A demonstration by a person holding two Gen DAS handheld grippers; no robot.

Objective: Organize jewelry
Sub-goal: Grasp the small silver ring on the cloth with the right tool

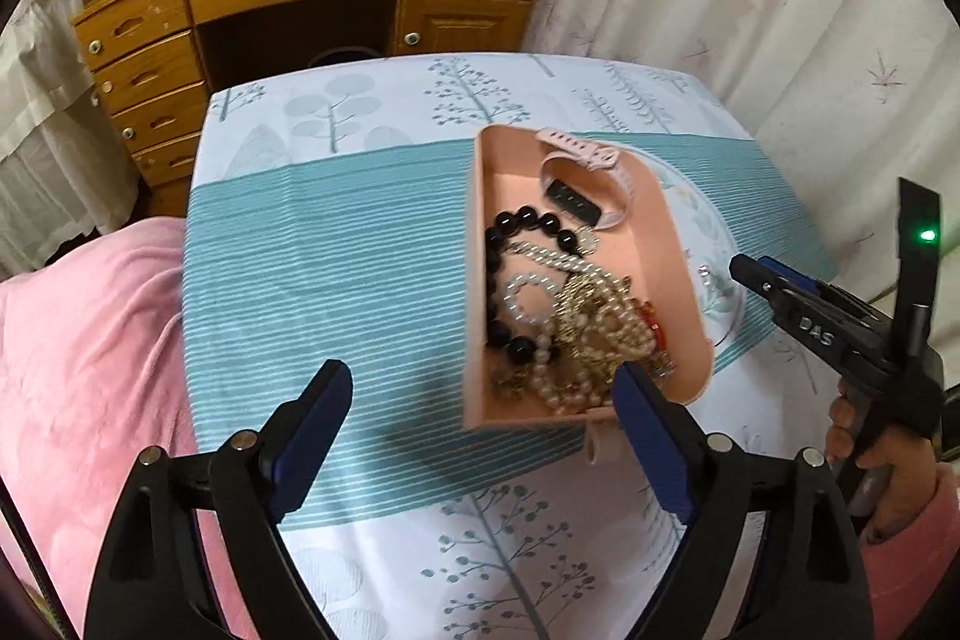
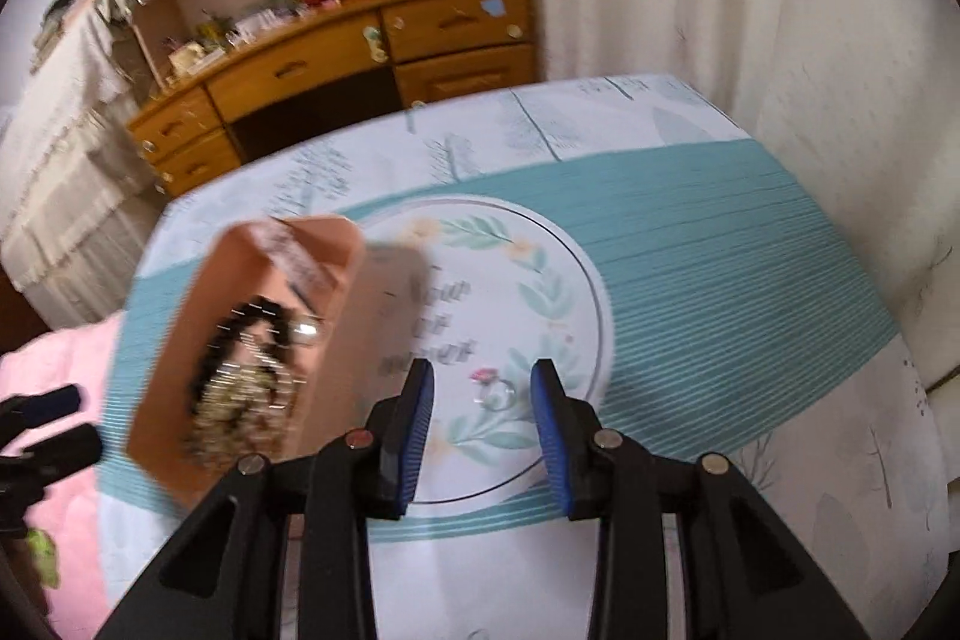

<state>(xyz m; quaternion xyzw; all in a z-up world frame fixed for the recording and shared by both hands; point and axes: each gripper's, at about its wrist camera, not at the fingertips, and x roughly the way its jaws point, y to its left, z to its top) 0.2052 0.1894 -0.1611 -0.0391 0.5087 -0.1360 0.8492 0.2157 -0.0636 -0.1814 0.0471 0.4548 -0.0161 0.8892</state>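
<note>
Long pink plastic tray (image 1: 660, 244) sits mid-table on the teal-striped, tree-print tablecloth (image 1: 336, 244), overlapping the edge of the printed round leaf emblem. Tray already holds a tangle at its near end: black bead bracelet (image 1: 510, 232), white pearl strands (image 1: 528, 298), gold chain bits; a pale pink strap watch (image 1: 594, 172) sits at the far end.

Left gripper (image 1: 483, 436): blue-padded jaws spread wide, nothing between them, right pad just in front of the tray's near corner. Looks parked there, possibly to steady the tray.

Right gripper (image 2: 483, 436): jaws part-open, empty, angled down with a small silver ring with a pink stone (image 2: 493, 388) lined up in the gap. Ring lies loose on the emblem, right of the tray. My read: ring is the next pick, then into the tray. Small, flat target, so the pads may skid over it.
</note>
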